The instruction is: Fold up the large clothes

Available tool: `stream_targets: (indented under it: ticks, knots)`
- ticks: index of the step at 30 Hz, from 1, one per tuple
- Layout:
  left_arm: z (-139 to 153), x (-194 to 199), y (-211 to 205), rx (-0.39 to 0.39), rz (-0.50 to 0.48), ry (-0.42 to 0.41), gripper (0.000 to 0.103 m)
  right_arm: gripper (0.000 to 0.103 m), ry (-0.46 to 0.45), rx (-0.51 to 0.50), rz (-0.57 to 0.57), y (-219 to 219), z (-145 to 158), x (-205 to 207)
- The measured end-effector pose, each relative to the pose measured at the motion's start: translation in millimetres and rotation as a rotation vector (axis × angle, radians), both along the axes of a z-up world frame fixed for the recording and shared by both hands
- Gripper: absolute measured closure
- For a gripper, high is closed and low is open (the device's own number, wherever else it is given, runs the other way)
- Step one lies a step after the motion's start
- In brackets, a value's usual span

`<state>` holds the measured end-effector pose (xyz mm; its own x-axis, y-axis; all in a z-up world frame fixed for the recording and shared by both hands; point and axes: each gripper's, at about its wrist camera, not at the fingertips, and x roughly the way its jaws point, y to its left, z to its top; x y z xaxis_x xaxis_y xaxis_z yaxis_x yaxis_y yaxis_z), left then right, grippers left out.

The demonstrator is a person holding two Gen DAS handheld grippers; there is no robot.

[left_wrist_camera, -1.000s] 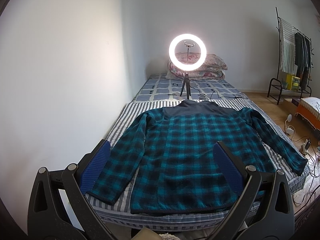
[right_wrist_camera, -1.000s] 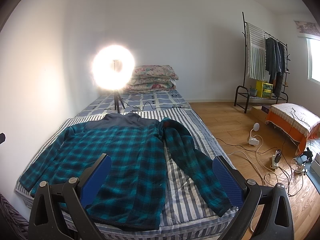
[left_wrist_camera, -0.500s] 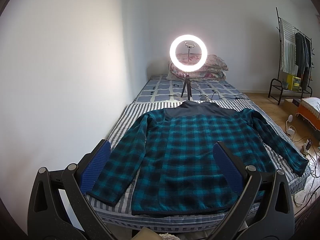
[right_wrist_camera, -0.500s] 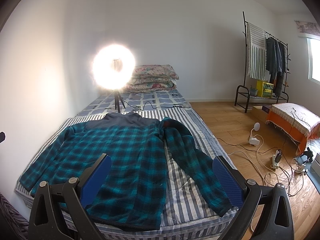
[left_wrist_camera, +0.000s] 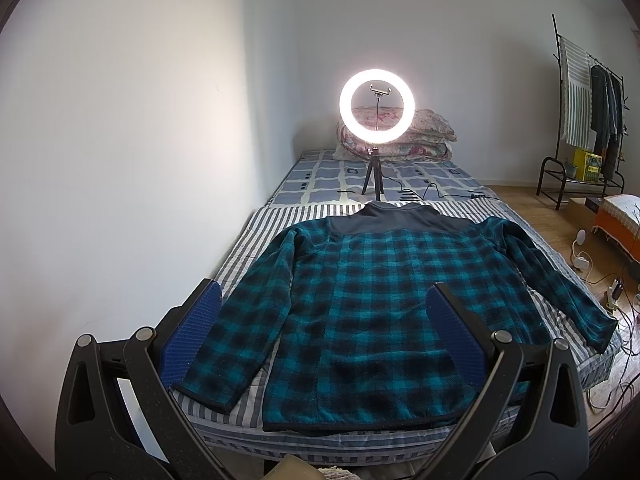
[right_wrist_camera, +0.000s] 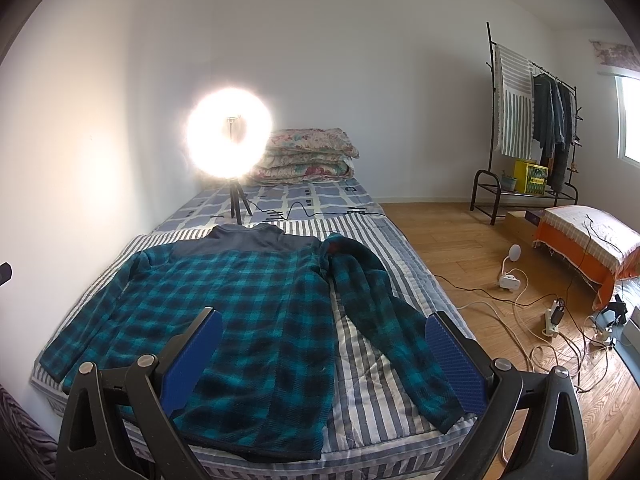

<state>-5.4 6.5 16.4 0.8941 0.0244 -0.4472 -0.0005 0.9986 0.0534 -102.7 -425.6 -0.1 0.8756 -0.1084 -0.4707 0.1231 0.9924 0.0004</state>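
A teal and black plaid fleece jacket (left_wrist_camera: 368, 304) with a dark grey yoke lies flat on the striped bed (left_wrist_camera: 256, 236), back up, hem toward me, both sleeves spread out. In the right wrist view the same jacket (right_wrist_camera: 248, 312) shows its right sleeve (right_wrist_camera: 392, 328) running toward the bed's near right corner. My left gripper (left_wrist_camera: 324, 332) hovers open above the hem's left half, holding nothing. My right gripper (right_wrist_camera: 324, 344) is open too, above the gap between body and right sleeve. Neither touches the cloth.
A lit ring light on a small tripod (left_wrist_camera: 377, 112) stands on the bed beyond the collar, with cables (right_wrist_camera: 304, 212) beside it and folded quilts (right_wrist_camera: 308, 156) behind. A wall runs along the left. Right: wooden floor with cords (right_wrist_camera: 532, 320), a clothes rack (right_wrist_camera: 532, 120), an orange-covered stool (right_wrist_camera: 588, 236).
The left wrist view has drifted slightly, so the jacket sits a little more centred. The right wrist view is nearly unchanged. Both grippers stay open.
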Motion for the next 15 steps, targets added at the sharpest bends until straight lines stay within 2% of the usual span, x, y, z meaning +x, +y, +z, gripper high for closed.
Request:
stream_targets:
  ticks: [15]
  knots:
    - [-1.5, -1.2, 0.5, 0.001, 0.001, -0.002, 0.000, 0.001, 0.000, 0.003, 0.004, 0.3, -0.2, 0.8]
